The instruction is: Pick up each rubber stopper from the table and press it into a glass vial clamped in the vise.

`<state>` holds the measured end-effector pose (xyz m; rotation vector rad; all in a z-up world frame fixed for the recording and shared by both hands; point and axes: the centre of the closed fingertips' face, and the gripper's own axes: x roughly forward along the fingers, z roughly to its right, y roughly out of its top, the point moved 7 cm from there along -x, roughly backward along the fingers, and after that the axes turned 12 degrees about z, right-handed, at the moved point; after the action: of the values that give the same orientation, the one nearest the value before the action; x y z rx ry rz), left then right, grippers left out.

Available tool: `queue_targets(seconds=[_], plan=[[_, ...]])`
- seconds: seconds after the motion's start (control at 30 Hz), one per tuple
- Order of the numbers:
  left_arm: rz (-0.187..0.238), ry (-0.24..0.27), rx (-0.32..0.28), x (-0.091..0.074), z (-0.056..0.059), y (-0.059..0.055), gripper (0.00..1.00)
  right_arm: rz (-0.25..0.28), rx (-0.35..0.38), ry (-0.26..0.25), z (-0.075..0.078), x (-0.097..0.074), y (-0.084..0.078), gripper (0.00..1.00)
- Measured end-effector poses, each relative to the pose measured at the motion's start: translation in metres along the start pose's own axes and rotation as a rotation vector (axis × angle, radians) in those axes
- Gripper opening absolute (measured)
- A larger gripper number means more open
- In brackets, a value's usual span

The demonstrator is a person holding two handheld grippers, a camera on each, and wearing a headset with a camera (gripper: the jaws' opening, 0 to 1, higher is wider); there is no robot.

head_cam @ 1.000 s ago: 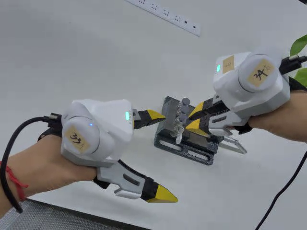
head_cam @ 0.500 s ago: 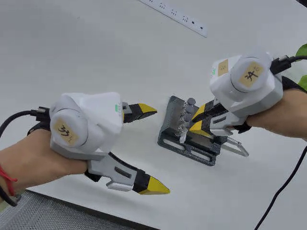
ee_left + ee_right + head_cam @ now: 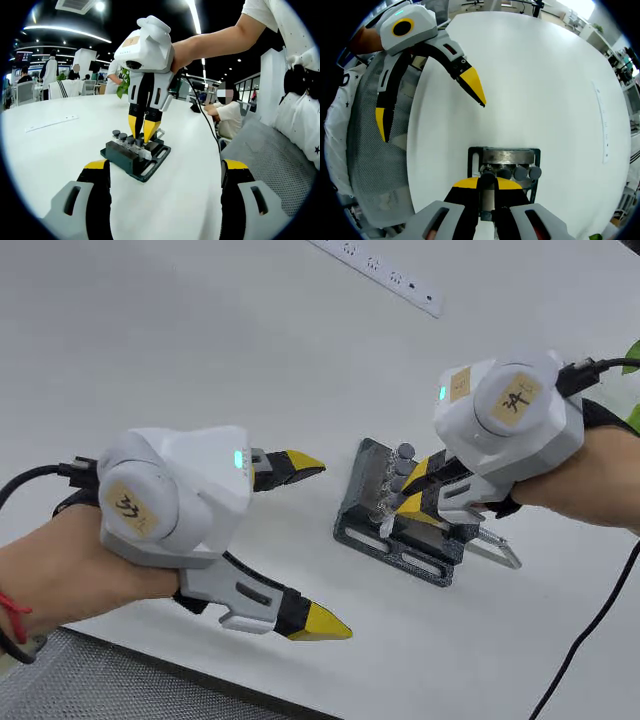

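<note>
A dark vise (image 3: 384, 541) on the white table clamps a row of glass vials (image 3: 386, 486), several capped with grey rubber stoppers (image 3: 405, 451). My right gripper (image 3: 402, 494) reaches down at the near end of the row. In the right gripper view its yellow tips sit shut on a rubber stopper (image 3: 488, 177) atop the end vial, beside the other stoppered vials (image 3: 520, 173). The left gripper view shows the right gripper (image 3: 142, 131) pinched over the vise (image 3: 134, 159). My left gripper (image 3: 318, 543) hovers left of the vise, wide open and holding nothing.
A white power strip (image 3: 392, 276) lies at the table's far edge. A black cable (image 3: 590, 635) trails over the right side. Green plant leaves (image 3: 632, 350) poke in at the right. A grey mesh surface (image 3: 90, 680) borders the table's near edge. People sit at other tables behind.
My left gripper has drifted a little left, away from the vise, still open. The right gripper stays pinched at the end vial. The head camera has shifted slightly.
</note>
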<state>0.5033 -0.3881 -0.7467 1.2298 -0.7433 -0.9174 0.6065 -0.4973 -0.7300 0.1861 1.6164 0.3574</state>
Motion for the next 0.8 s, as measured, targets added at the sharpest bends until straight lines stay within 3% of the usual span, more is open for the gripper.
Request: queue_targets(seconds=[0.6, 0.8], plan=[[0.010, 0.006, -0.008, -0.0005, -0.0013, -0.0007, 0.90, -0.008, -0.003, 0.004, -0.0003, 0.0023, 0.0025, 0.06], [0.009, 0.006, -0.008, -0.0007, -0.0020, -0.0014, 0.90, -0.030, -0.043, 0.000, -0.0014, 0.0031, 0.0032, 0.05]])
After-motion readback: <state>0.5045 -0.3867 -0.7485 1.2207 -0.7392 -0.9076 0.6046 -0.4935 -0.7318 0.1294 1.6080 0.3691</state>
